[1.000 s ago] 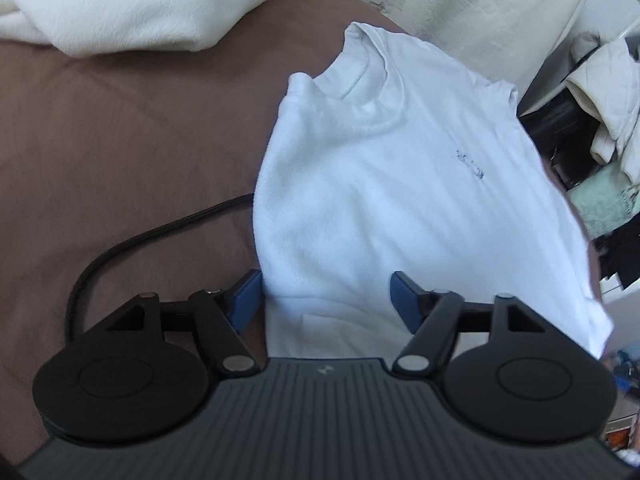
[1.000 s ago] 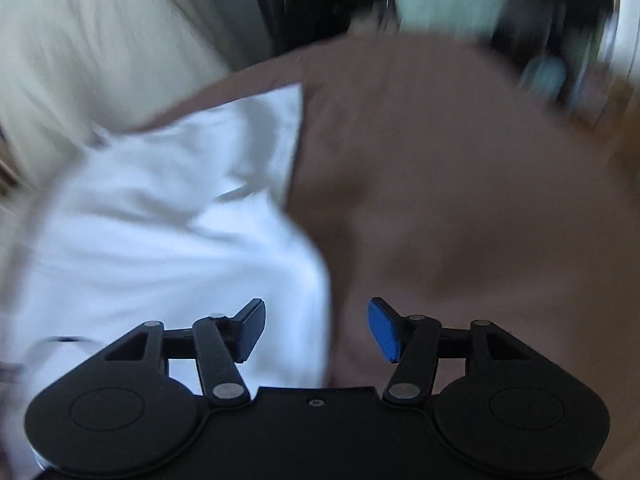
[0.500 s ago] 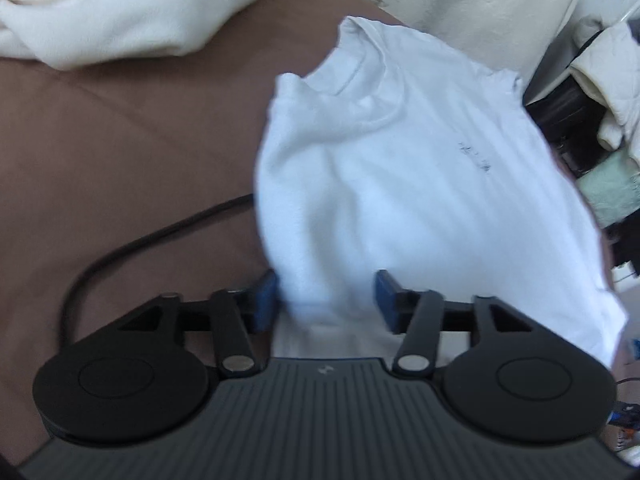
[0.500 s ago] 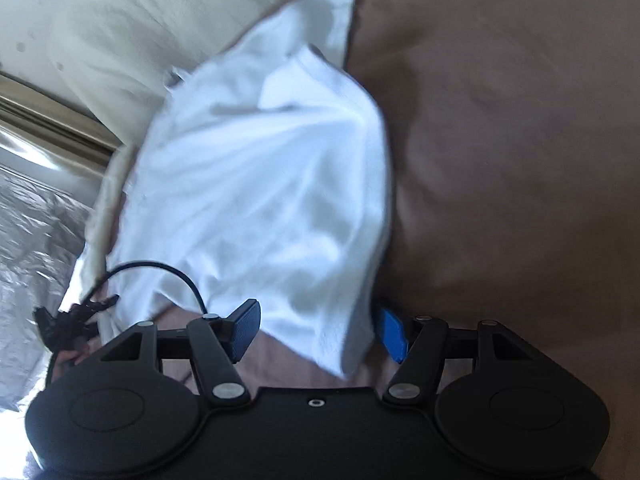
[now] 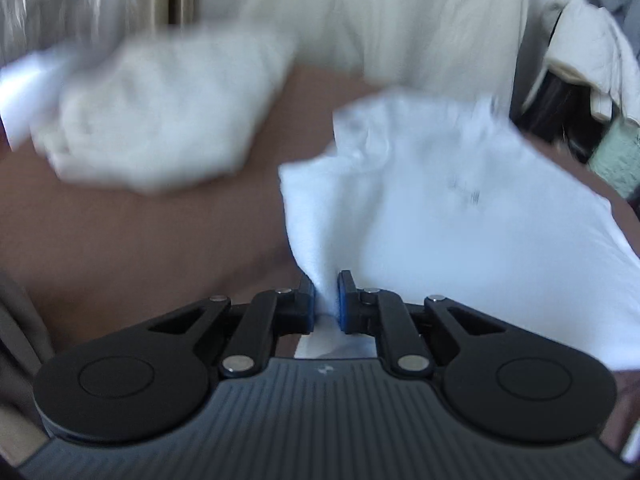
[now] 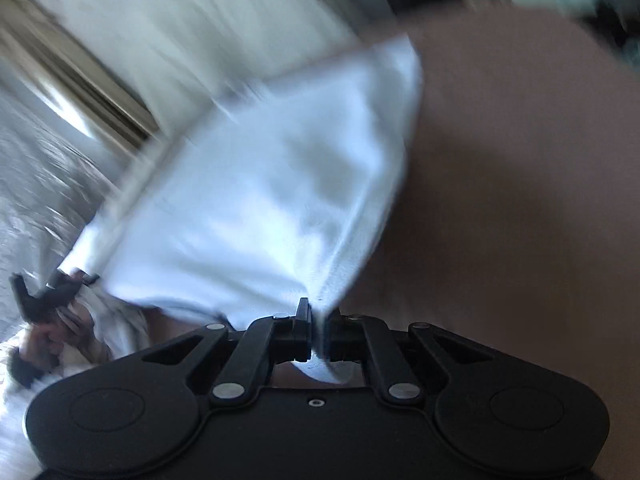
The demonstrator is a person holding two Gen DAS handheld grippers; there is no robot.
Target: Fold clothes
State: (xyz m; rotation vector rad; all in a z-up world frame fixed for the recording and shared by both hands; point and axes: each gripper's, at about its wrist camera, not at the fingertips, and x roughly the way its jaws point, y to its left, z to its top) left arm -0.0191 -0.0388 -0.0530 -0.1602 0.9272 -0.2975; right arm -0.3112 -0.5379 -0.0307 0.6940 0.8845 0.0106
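Note:
A white T-shirt (image 5: 460, 220) lies on a brown bed cover (image 5: 140, 248), its near edge lifted. My left gripper (image 5: 325, 300) has its jaws closing, and the blue pads pinch a bunched fold of the shirt's left hem corner. In the right wrist view the same shirt (image 6: 260, 208) rises from the cover (image 6: 520, 200). My right gripper (image 6: 319, 328) is shut on the shirt's right hem edge. Both views are motion-blurred.
A crumpled cream garment (image 5: 160, 120) lies on the cover at the far left. Cream bedding (image 5: 400, 20) stands behind the shirt. Piled clothes and dark clutter (image 5: 580, 60) sit off the bed's right side. A person's hand (image 6: 48, 336) holding the other gripper shows at the lower left.
Both grippers went from open astride the shirt's hem to shut on the fabric. The left has lifted, drawing the hem up; the views swung toward the far bedding.

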